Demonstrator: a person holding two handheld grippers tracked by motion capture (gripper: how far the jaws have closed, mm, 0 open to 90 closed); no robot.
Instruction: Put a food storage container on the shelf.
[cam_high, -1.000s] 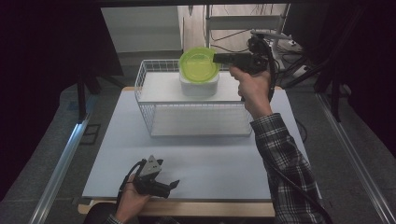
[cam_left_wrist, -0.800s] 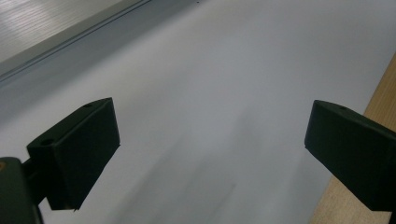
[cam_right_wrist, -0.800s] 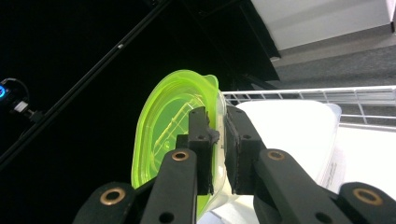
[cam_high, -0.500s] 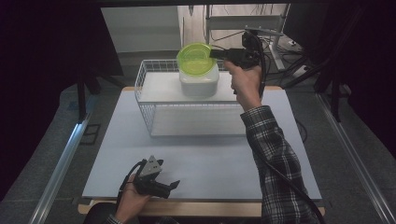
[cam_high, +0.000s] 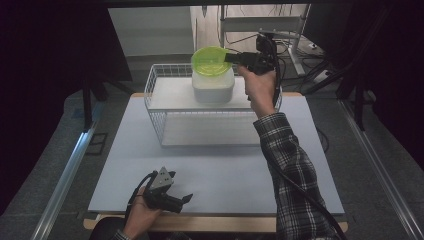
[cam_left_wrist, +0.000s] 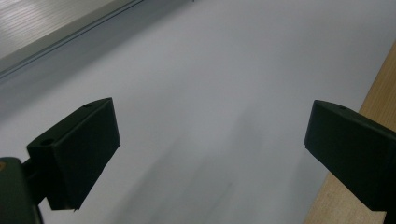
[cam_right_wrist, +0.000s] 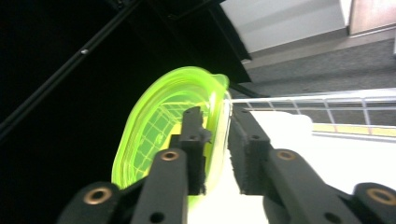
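A translucent green bowl (cam_high: 212, 60) sits on top of a white container (cam_high: 213, 88) inside a white wire basket (cam_high: 156, 108) at the back of the table. My right gripper (cam_high: 228, 57) reaches in from the right at the bowl's rim. In the right gripper view the right gripper (cam_right_wrist: 215, 117) has one jaw inside the green bowl (cam_right_wrist: 154, 135) and one outside. Its jaws have just been opening, and a narrow gap shows beside the rim. My left gripper (cam_high: 186, 201) lies in a hand near the front edge, and the left gripper (cam_left_wrist: 210, 140) holds nothing between its open jaws.
The grey-white table top (cam_high: 225, 165) stretches between the basket and the front wooden edge (cam_left_wrist: 359, 112). Metal rails run along both sides of the table, and dark stands and cables sit behind the basket. A plaid sleeve (cam_high: 290, 170) crosses the right half.
The right hand has shifted a little to the left with the green bowl, which now lies flatter on the white container. Its jaws have parted slightly. The left hand has not moved.
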